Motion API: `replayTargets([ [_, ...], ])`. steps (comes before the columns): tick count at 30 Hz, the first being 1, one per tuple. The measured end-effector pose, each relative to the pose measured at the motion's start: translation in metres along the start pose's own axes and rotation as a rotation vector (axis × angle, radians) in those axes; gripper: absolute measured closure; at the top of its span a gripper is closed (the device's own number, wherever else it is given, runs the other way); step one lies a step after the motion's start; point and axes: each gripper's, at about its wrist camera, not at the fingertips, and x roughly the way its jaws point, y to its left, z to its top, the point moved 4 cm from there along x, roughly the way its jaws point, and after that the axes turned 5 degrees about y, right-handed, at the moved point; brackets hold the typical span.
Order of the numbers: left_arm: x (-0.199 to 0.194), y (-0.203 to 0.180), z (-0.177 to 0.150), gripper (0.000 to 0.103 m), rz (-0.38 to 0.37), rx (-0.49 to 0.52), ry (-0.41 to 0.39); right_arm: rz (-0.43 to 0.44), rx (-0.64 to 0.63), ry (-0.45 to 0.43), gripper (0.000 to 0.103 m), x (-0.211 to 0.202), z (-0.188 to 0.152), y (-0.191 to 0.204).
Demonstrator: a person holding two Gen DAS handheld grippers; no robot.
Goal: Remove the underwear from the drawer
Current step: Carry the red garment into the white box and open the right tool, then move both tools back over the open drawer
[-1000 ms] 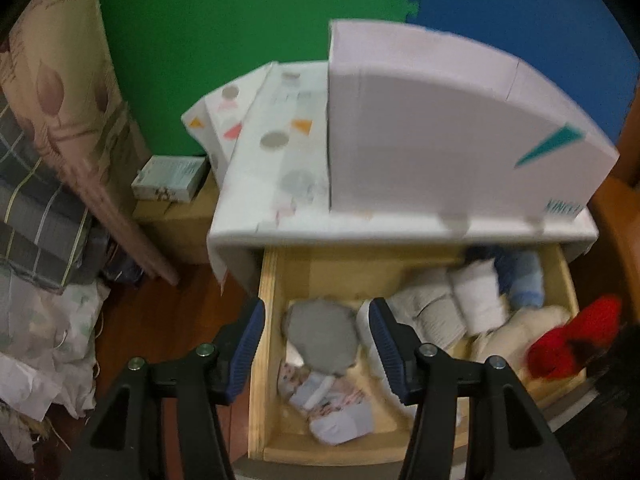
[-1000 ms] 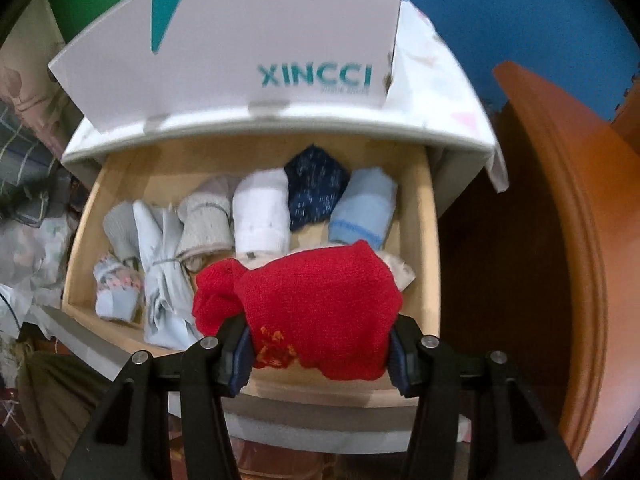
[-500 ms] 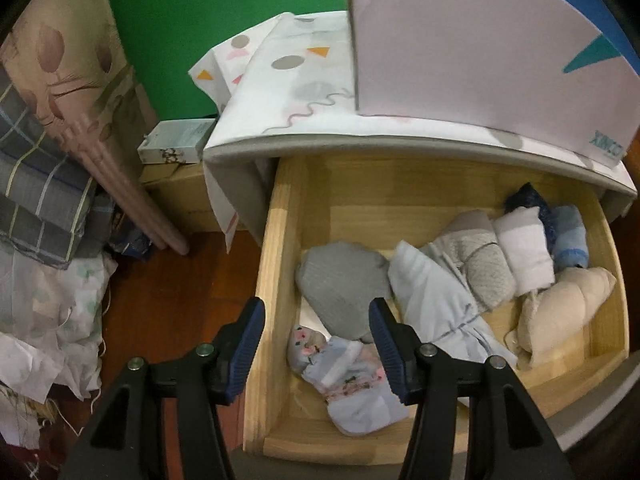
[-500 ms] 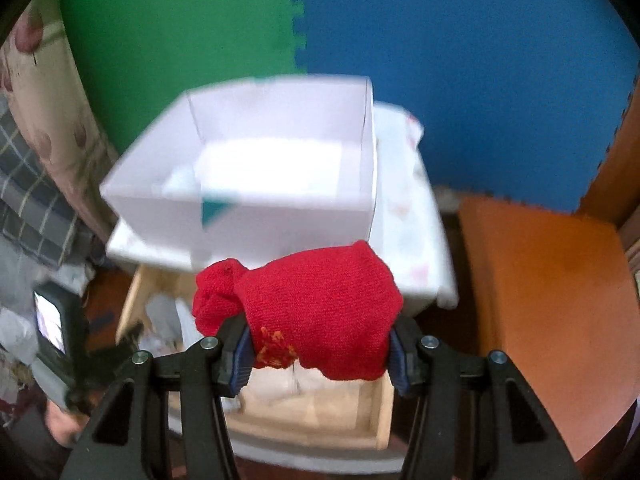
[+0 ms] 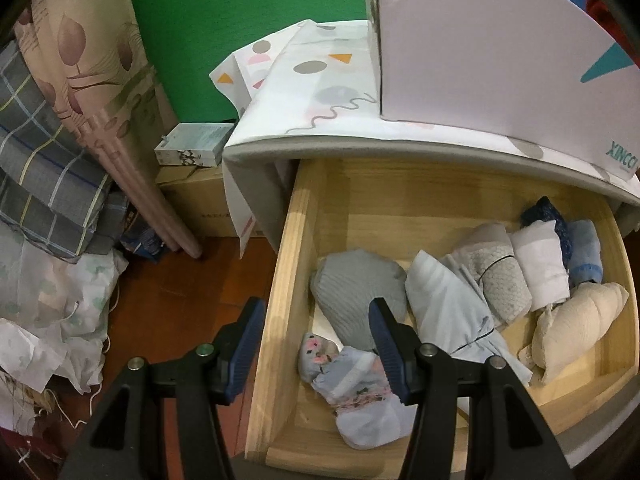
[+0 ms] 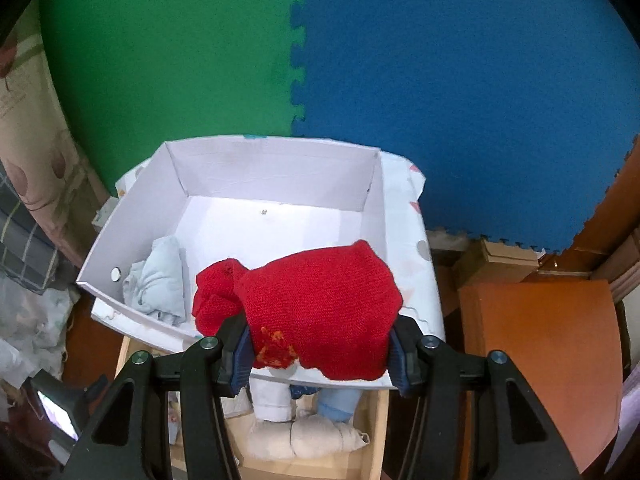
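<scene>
1. Your right tool is clamped on the red knitted underwear, holding it above the near wall of the white cardboard box.
2. A pale blue garment lies inside that box.
3. Your left tool gapes wide, gripping nothing, over the left side of the wooden drawer, above a grey bundle.
</scene>
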Motion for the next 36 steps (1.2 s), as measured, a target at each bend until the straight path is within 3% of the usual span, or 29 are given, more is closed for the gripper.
replayTargets([
  [18, 0.000, 0.001, -0.001, 0.048, -0.004, -0.013, -0.006, -0.028, 0.000, 0.131, 0.047, 0.070, 0.011, 0.016],
  [26, 0.001, 0.002, 0.000, 0.048, -0.005, -0.010, -0.003, -0.015, 0.006, 0.182, 0.038, 0.083, 0.003, 0.020],
  [32, 0.004, 0.000, -0.001, 0.048, -0.001, 0.004, 0.004, -0.024, -0.004, 0.174, 0.031, 0.075, 0.004, 0.022],
  [36, 0.005, -0.001, -0.001, 0.048, -0.001, 0.006, 0.004, -0.024, -0.005, 0.153, 0.019, 0.064, 0.008, 0.022],
])
